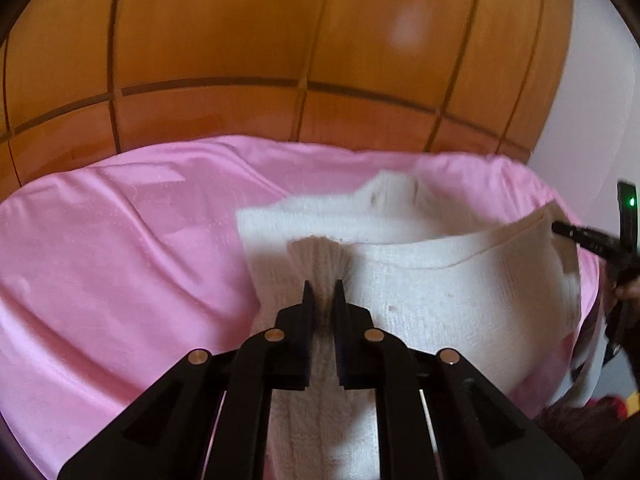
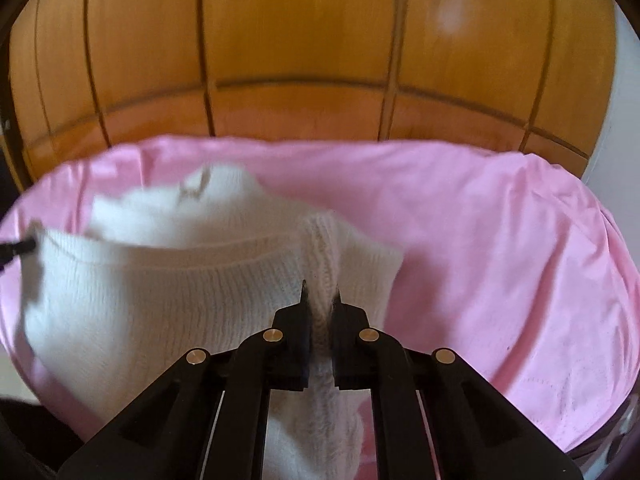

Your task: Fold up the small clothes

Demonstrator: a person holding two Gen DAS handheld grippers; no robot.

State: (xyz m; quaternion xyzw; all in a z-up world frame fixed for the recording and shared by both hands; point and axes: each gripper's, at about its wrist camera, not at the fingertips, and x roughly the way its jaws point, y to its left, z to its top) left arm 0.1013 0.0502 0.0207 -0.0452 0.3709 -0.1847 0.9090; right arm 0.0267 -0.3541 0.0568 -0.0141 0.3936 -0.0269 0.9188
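A small white knitted garment (image 1: 436, 292) hangs stretched above a pink sheet (image 1: 120, 248). My left gripper (image 1: 324, 288) is shut on a bunched ribbed corner of the garment's near edge. My right gripper (image 2: 321, 290) is shut on the garment's (image 2: 160, 308) other corner, where the knit is pinched into a ridge. Each view shows the other gripper at its side edge: the right gripper (image 1: 576, 236) pulls the far corner in the left wrist view, and the left gripper's tip (image 2: 18, 246) is at the left edge in the right wrist view. The rest of the garment lies rumpled behind the lifted edge.
The pink sheet (image 2: 500, 240) covers a soft surface with folds and wrinkles. A wooden panelled headboard (image 1: 280, 60) rises behind it. A white wall (image 1: 592, 100) stands to the right. Dark red cloth (image 1: 592, 412) lies at the lower right of the left wrist view.
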